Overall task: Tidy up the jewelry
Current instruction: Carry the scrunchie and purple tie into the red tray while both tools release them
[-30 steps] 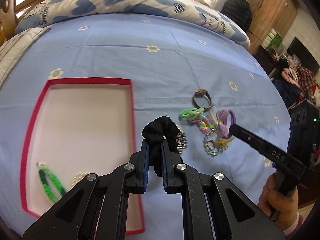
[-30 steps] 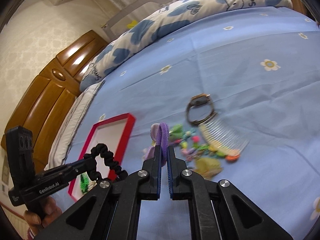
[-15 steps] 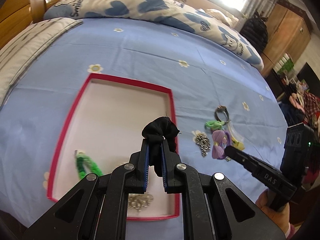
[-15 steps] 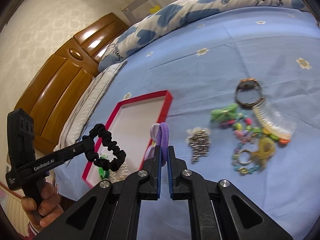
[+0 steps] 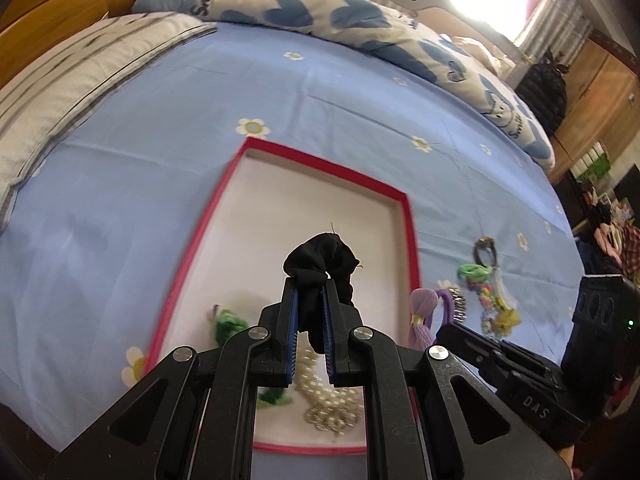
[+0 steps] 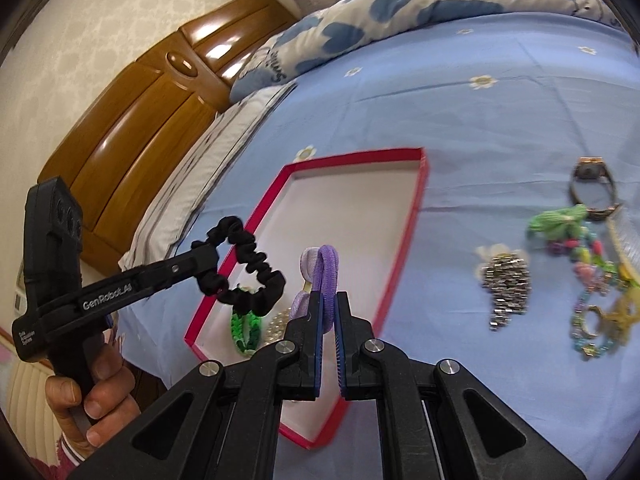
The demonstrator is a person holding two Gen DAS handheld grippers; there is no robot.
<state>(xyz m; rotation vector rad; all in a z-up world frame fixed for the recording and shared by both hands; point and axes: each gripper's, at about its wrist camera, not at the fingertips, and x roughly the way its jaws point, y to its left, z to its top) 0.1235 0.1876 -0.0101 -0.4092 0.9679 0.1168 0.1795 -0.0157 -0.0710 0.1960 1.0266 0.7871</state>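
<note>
My left gripper (image 5: 308, 284) is shut on a black scrunchie (image 5: 320, 260) and hangs over the near part of the red-rimmed tray (image 5: 324, 162). On the tray's white floor lie a green braided band (image 5: 228, 320) and a pearl piece (image 5: 324, 396). My right gripper (image 6: 329, 300) is shut on a purple hair tie (image 6: 326, 276), above the tray's near right rim (image 6: 404, 248). In the right wrist view the left gripper (image 6: 208, 256) holds the scrunchie (image 6: 248, 276) over the tray's left rim.
Loose pieces lie on the blue sheet to the right of the tray: a watch (image 6: 592, 190), a green bow (image 6: 556, 218), a silver chain cluster (image 6: 506, 284), a bead bracelet (image 6: 592, 320) and a clear comb (image 6: 628, 236). A blue-hearted duvet (image 5: 320, 12) lies beyond, a wooden headboard (image 6: 152, 112) to the left.
Both grippers have swung left from the jewelry pile to above the tray, each still gripping its hair tie. The tray has shifted toward the middle of both views.
</note>
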